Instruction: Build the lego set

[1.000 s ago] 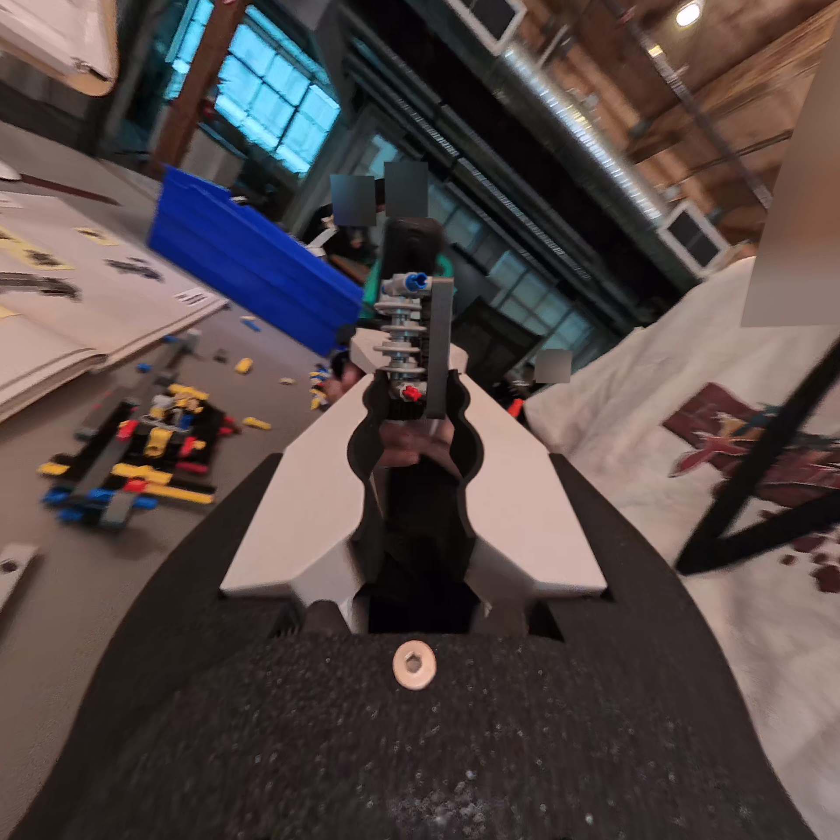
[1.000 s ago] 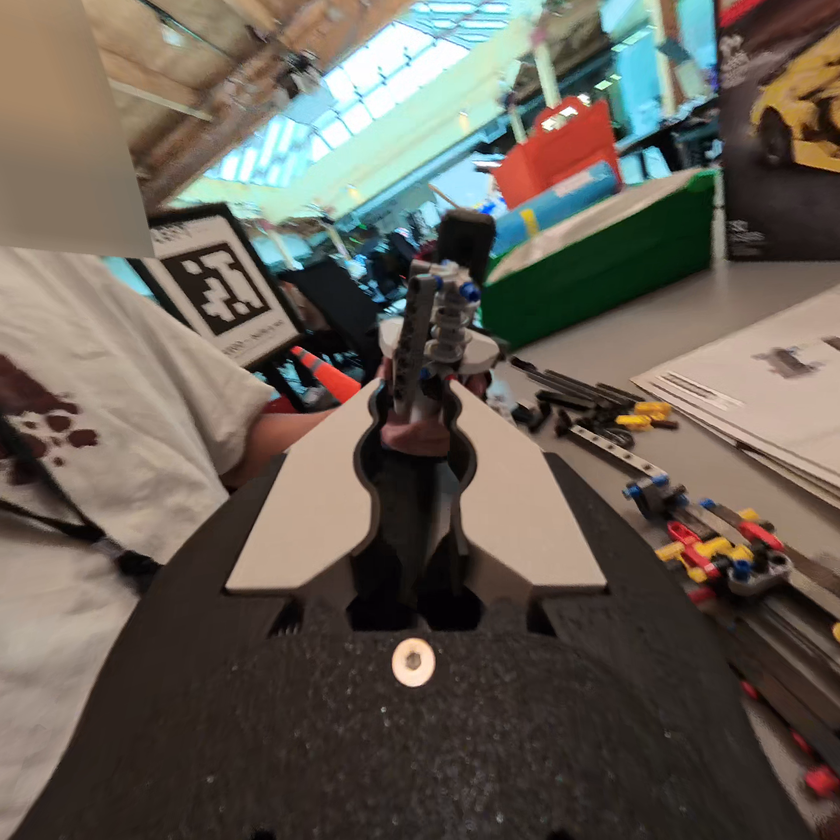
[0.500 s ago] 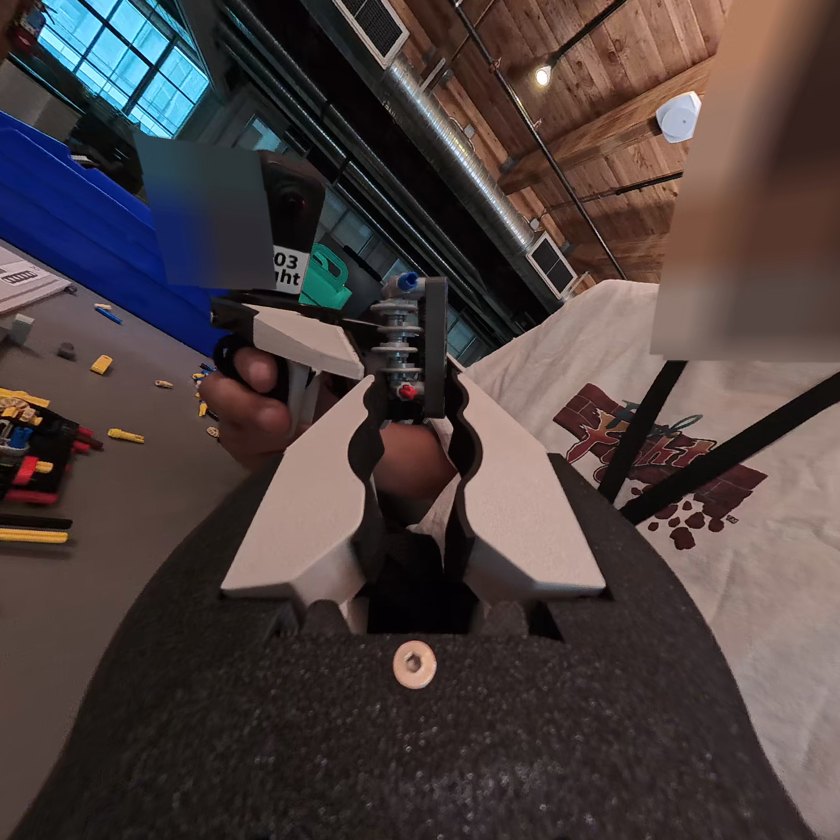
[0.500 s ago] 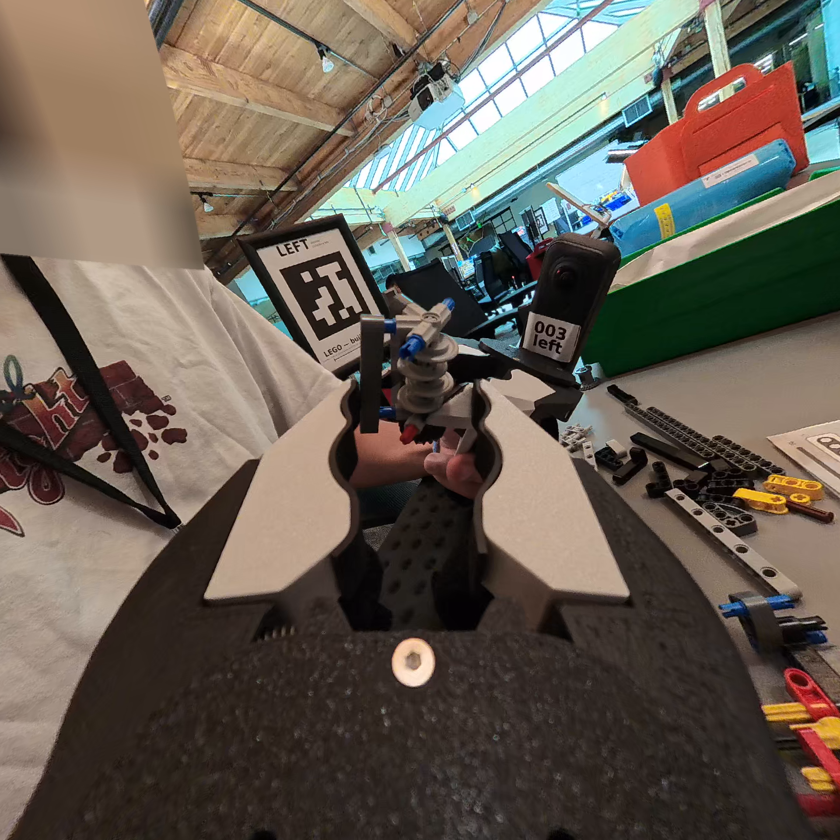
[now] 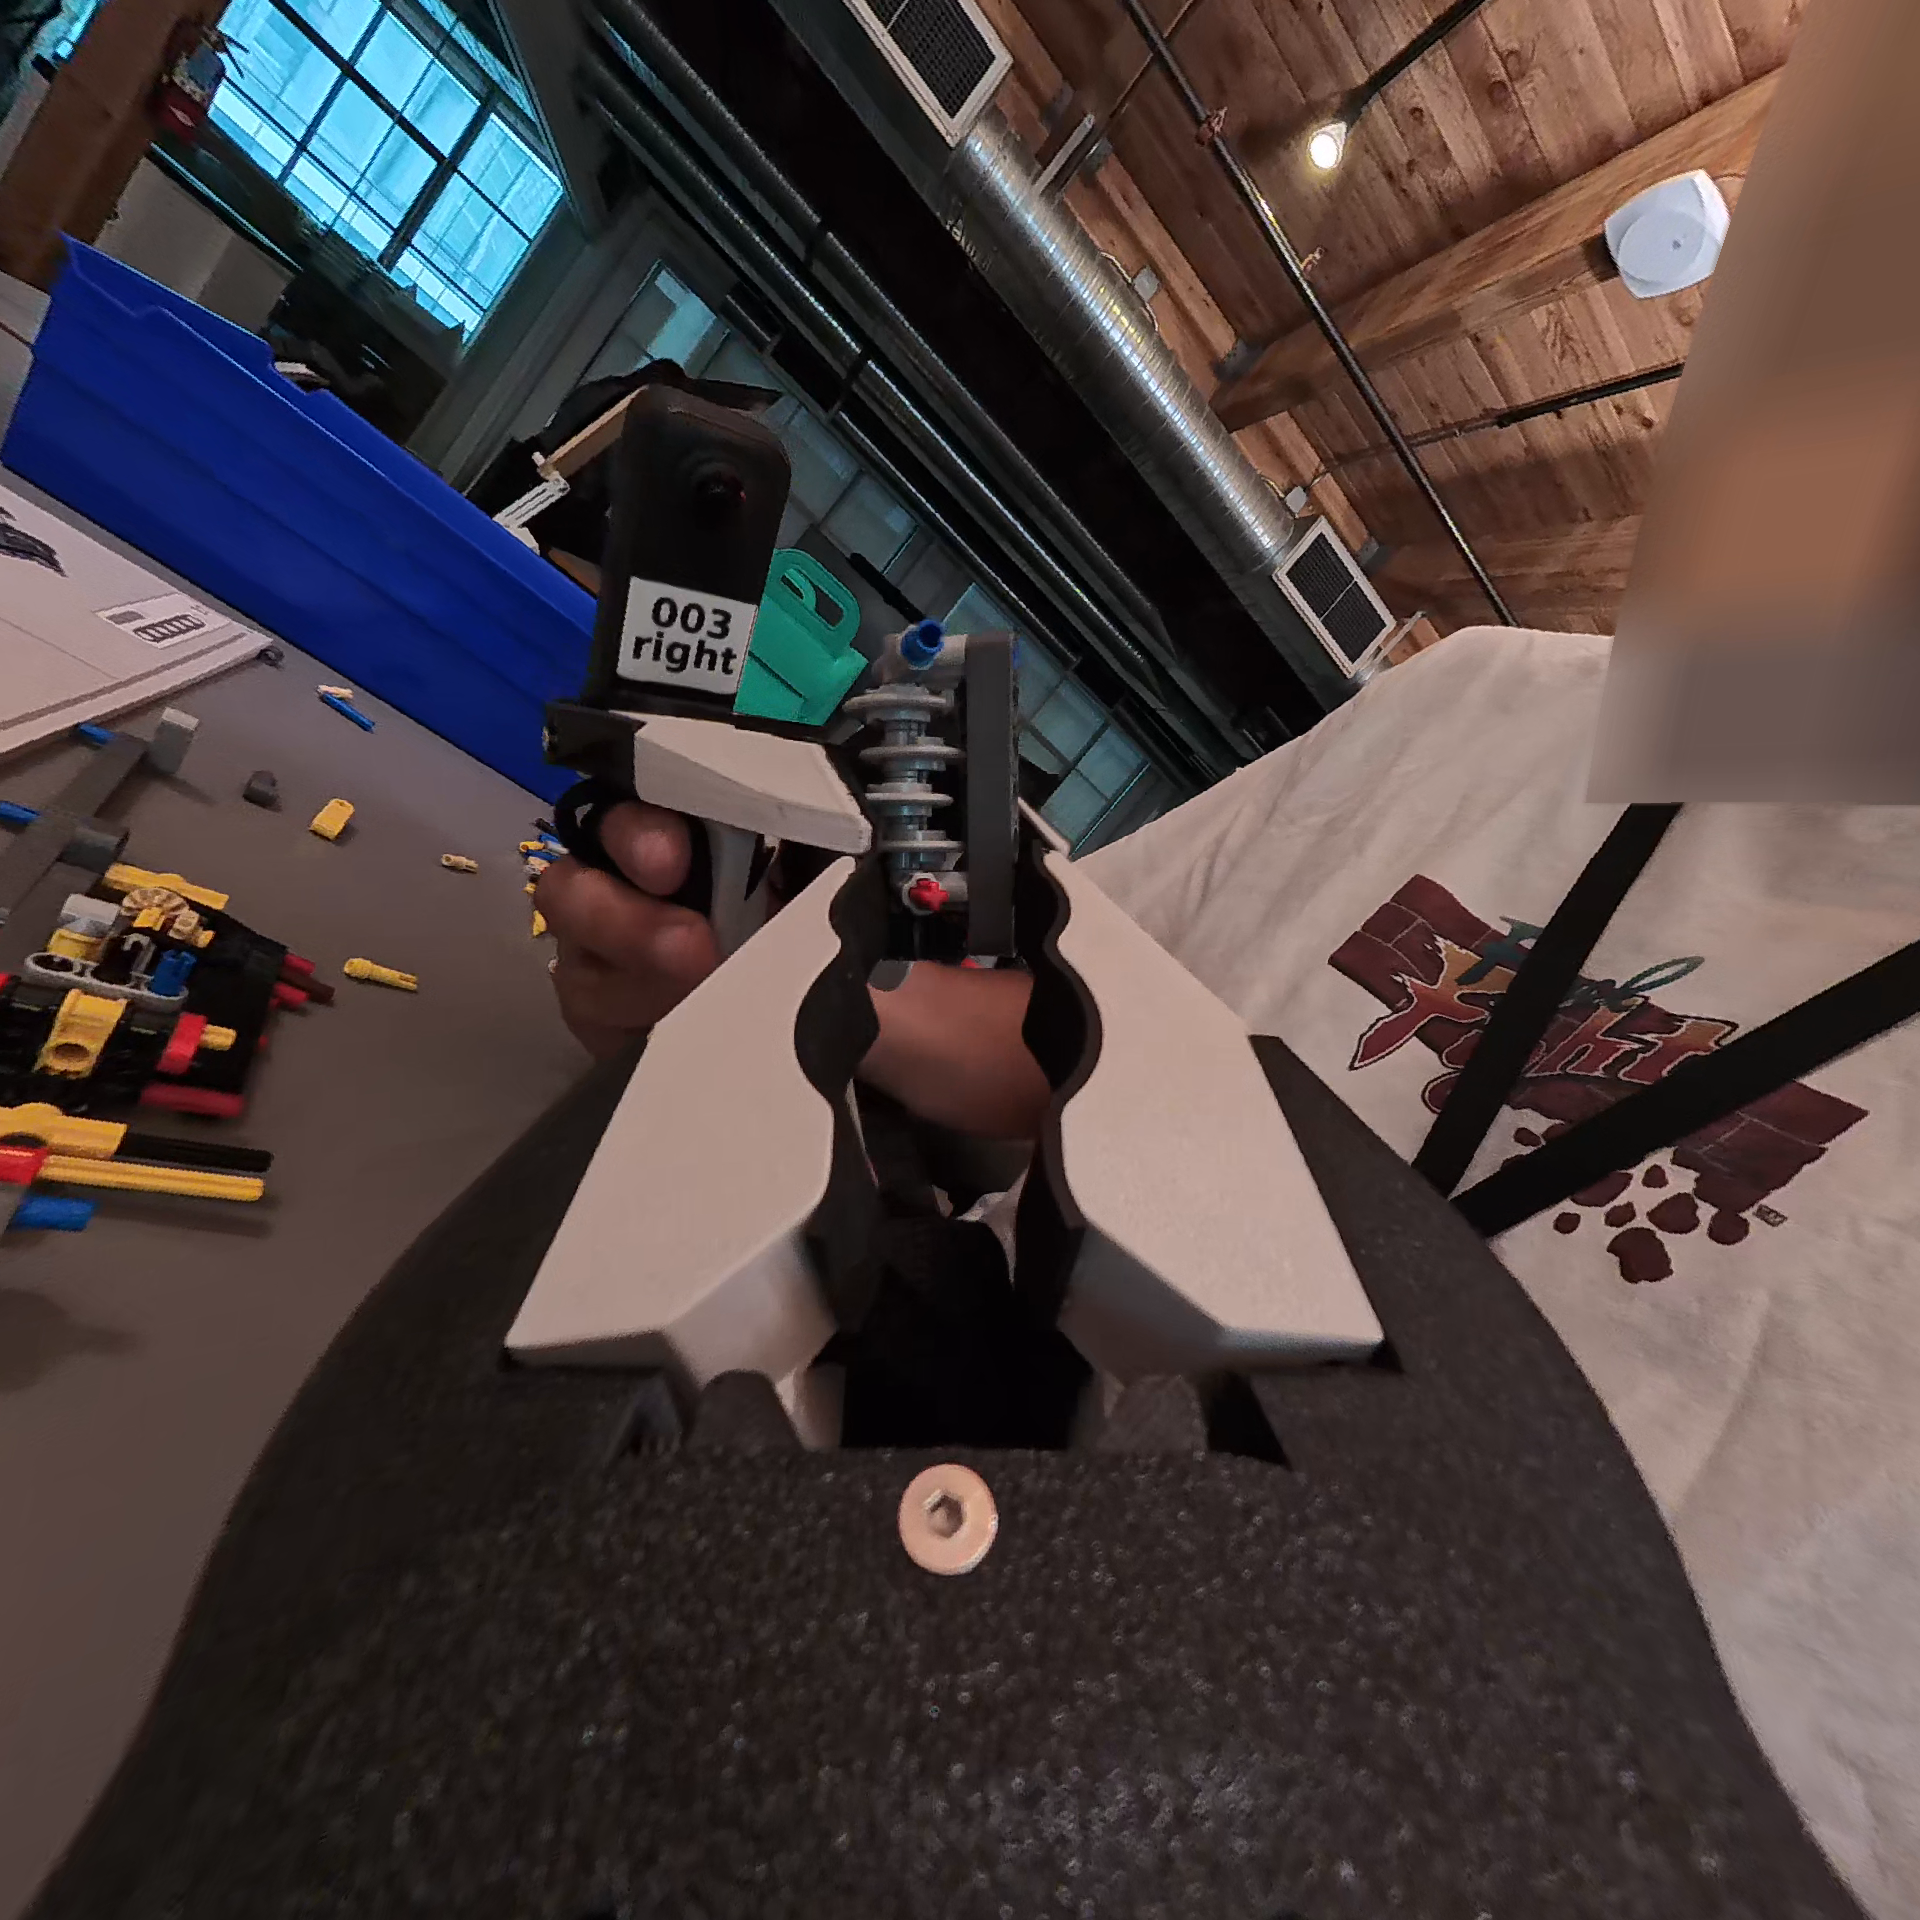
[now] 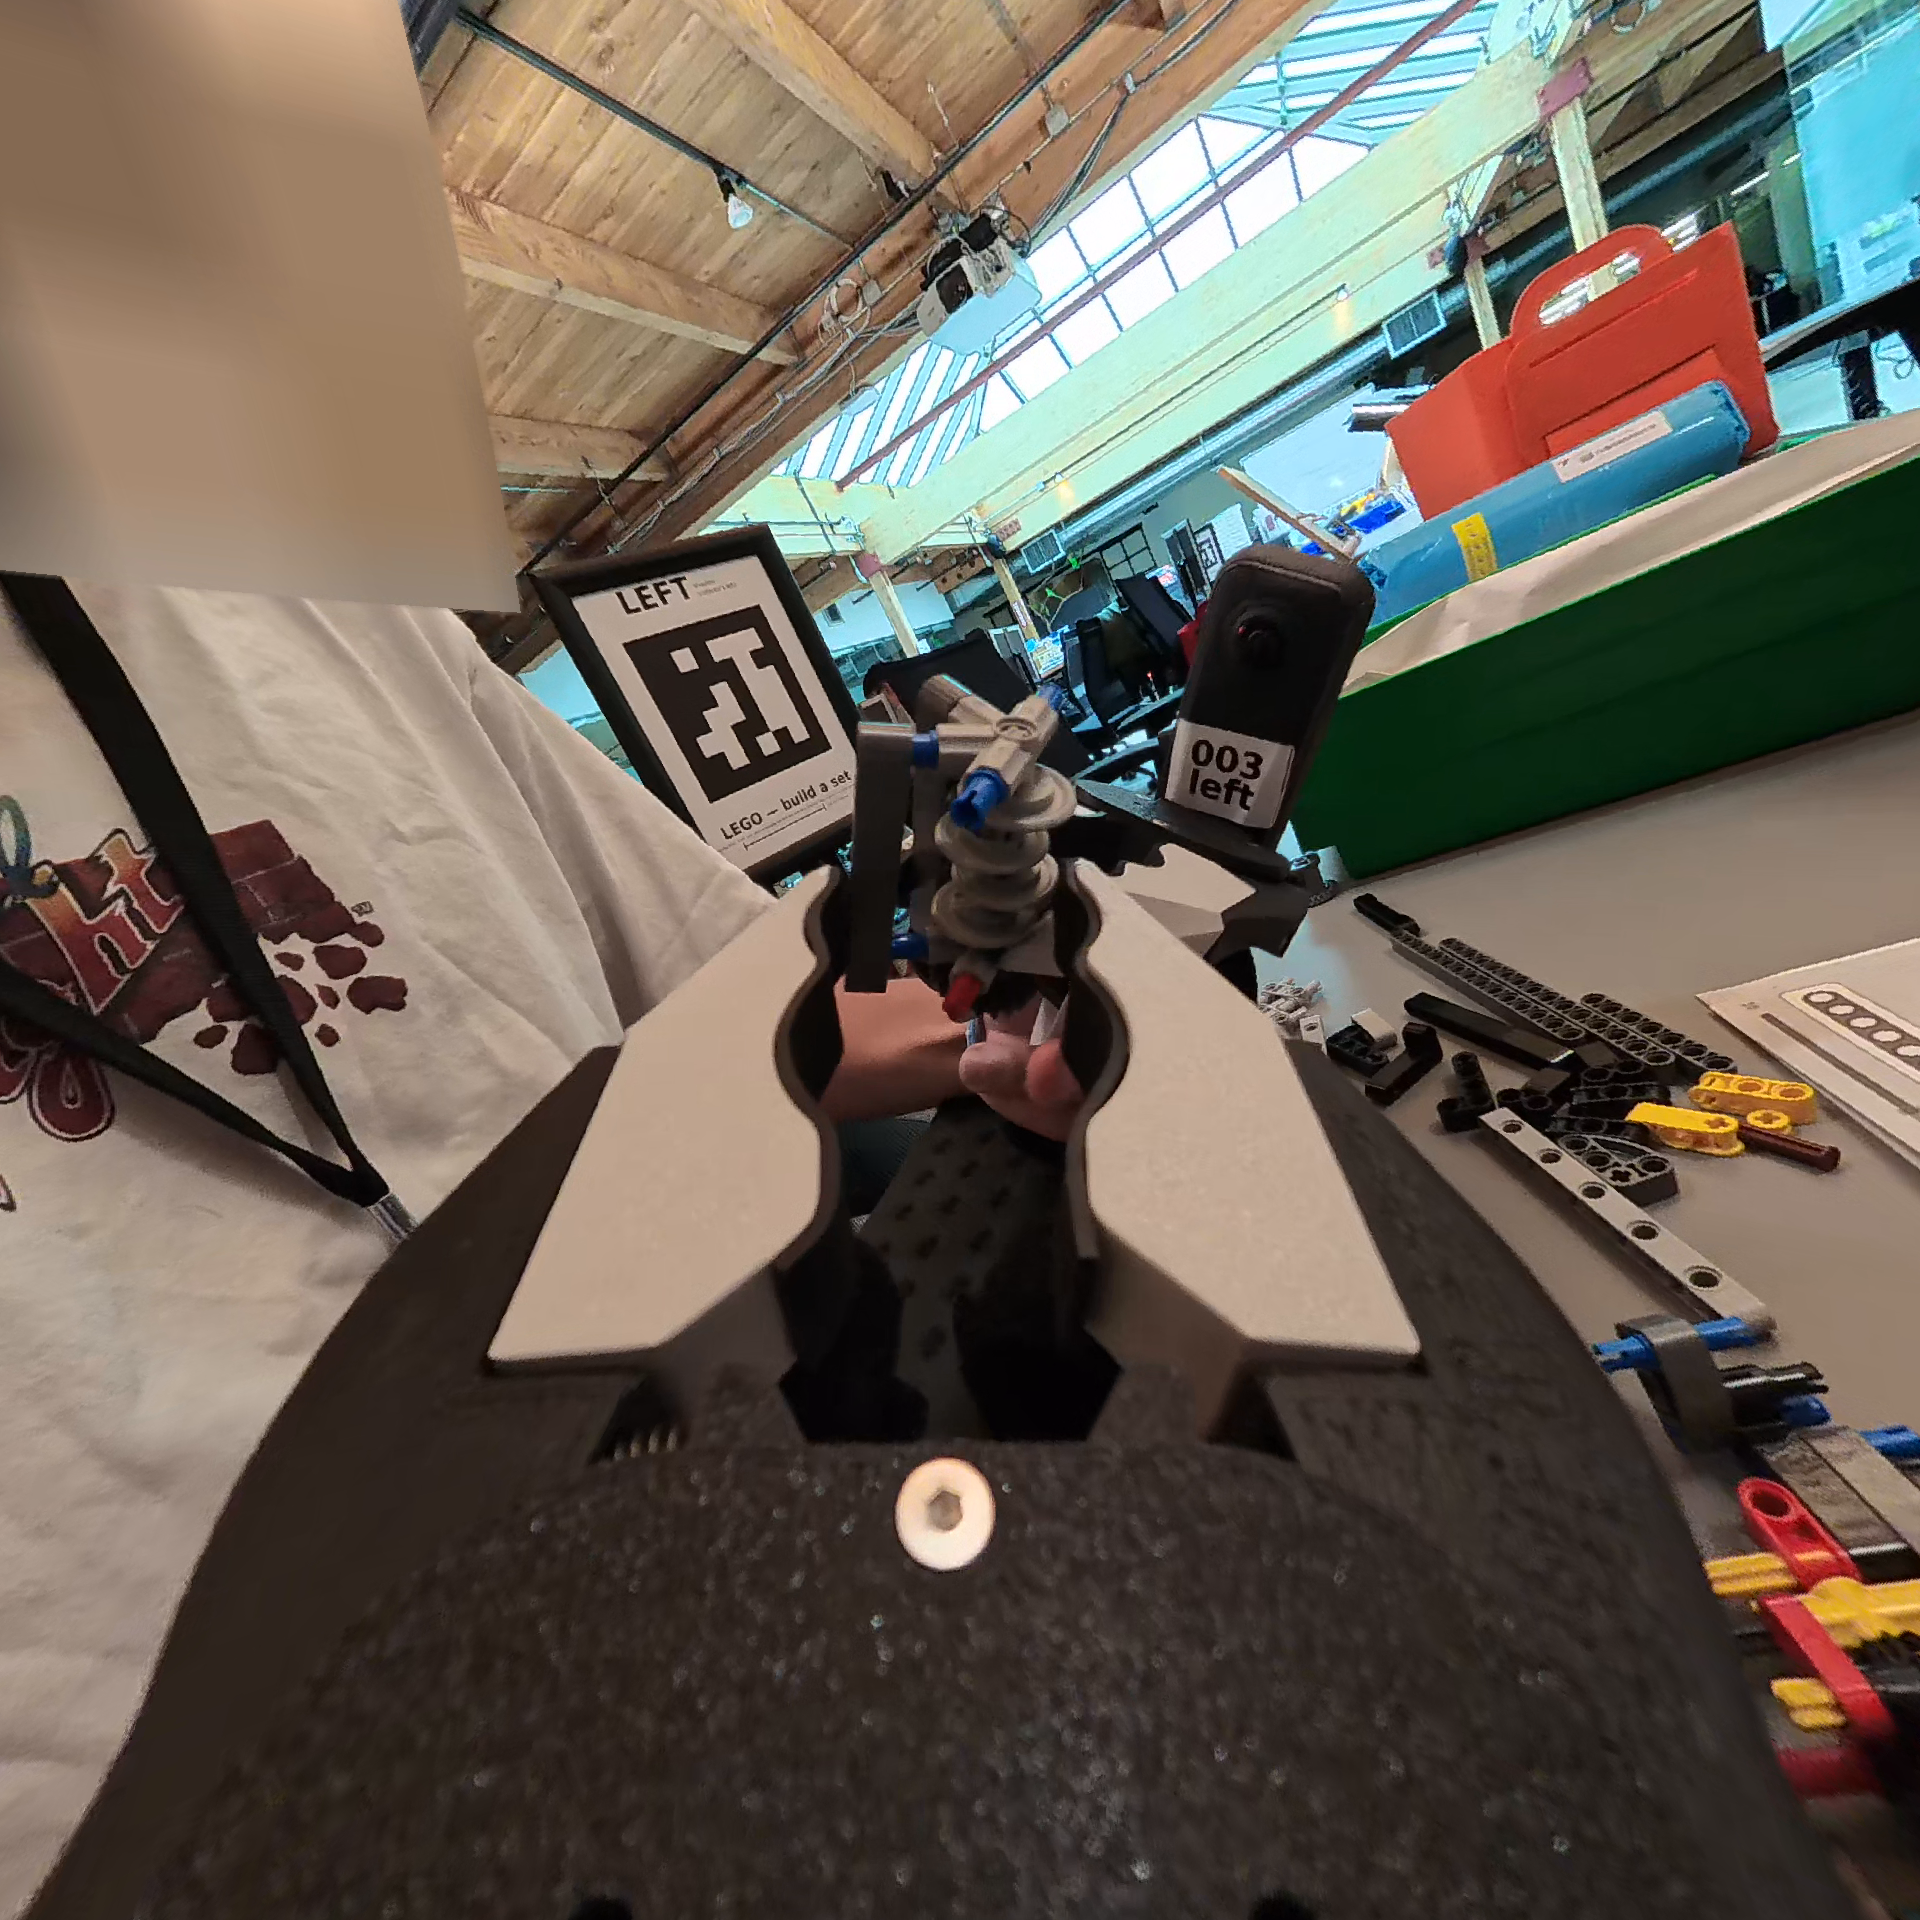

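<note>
Both grippers meet in mid-air on 1 small lego assembly (image 5: 935, 800), a grey spring beside a dark beam: left gripper (image 5: 940, 935) clenched on its base, right gripper (image 6: 951, 935) closed around it too. Loose lego pieces (image 6: 1558, 1070) lie on the counter (image 6: 1766, 852) to the right gripper's right.

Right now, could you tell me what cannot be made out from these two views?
Right wrist view: whether the right gripper grips the spring assembly; its jaws hide the assembly's foot.
Left wrist view: the half-built model is cut off by the left edge.
Right wrist view: the instruction booklet runs off the right edge.
</note>
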`<action>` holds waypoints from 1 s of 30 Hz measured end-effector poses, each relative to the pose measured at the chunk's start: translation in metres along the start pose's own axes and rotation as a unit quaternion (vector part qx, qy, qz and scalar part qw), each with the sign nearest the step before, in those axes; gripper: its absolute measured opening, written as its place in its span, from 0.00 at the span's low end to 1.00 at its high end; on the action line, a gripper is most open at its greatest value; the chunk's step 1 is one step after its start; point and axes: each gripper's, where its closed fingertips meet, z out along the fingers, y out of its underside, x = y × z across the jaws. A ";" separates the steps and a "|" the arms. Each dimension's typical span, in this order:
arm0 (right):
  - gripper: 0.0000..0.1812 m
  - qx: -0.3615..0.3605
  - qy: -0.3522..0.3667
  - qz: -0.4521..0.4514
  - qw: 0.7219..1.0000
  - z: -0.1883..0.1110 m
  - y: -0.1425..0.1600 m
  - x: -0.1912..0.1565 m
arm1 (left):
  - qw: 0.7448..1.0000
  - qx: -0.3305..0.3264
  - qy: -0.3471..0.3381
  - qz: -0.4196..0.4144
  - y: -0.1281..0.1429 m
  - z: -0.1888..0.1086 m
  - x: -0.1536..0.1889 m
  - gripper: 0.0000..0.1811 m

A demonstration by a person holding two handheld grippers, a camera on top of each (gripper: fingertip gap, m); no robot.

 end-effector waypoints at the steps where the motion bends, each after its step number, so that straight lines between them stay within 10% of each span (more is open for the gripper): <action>1: 0.21 -0.001 -0.001 0.004 1.000 -0.001 0.000 0.000 | 1.000 -0.001 -0.004 0.002 0.000 0.000 -0.001 0.13; 6: 0.05 0.047 0.046 0.031 0.997 -0.013 -0.011 0.020 | 0.996 0.031 -0.084 0.015 -0.015 -0.013 -0.023 0.19; 30: 0.08 -0.010 0.191 -0.037 0.981 -0.032 -0.006 0.047 | 0.962 0.030 -0.242 0.123 -0.021 -0.027 -0.052 0.12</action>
